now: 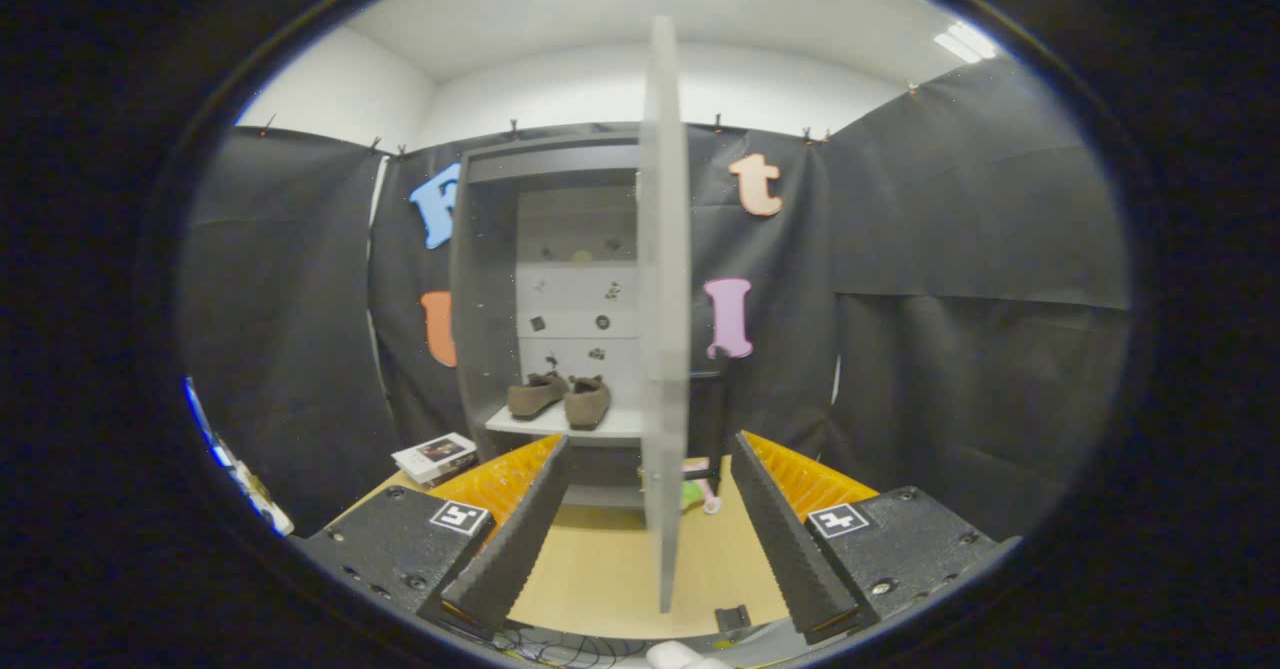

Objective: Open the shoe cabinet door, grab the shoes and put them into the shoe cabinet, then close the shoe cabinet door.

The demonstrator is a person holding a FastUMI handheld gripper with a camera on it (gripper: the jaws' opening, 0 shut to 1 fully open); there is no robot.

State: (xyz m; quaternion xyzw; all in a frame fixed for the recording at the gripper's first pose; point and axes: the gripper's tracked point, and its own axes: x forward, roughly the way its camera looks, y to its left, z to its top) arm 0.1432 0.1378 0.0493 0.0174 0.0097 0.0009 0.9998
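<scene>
A grey shoe cabinet (pixel 485 279) stands ahead against the booth wall. Its door (pixel 662 309) is swung out towards me and shows edge-on, standing between my two fingers without touching either. Inside, a pair of brown shoes (pixel 560 397) rests side by side on the white shelf (pixel 610 423). My gripper (pixel 650 519) is open, its left finger (pixel 510 539) and right finger (pixel 785 539) spread wide apart on either side of the door's edge, and nothing is held.
A wooden tabletop (pixel 600 569) lies below the fingers. A stack of small books or boxes (pixel 435 457) sits left of the cabinet's base. Small pink and green items (pixel 698 489) lie just right of the door. A small black object (pixel 732 617) sits near me.
</scene>
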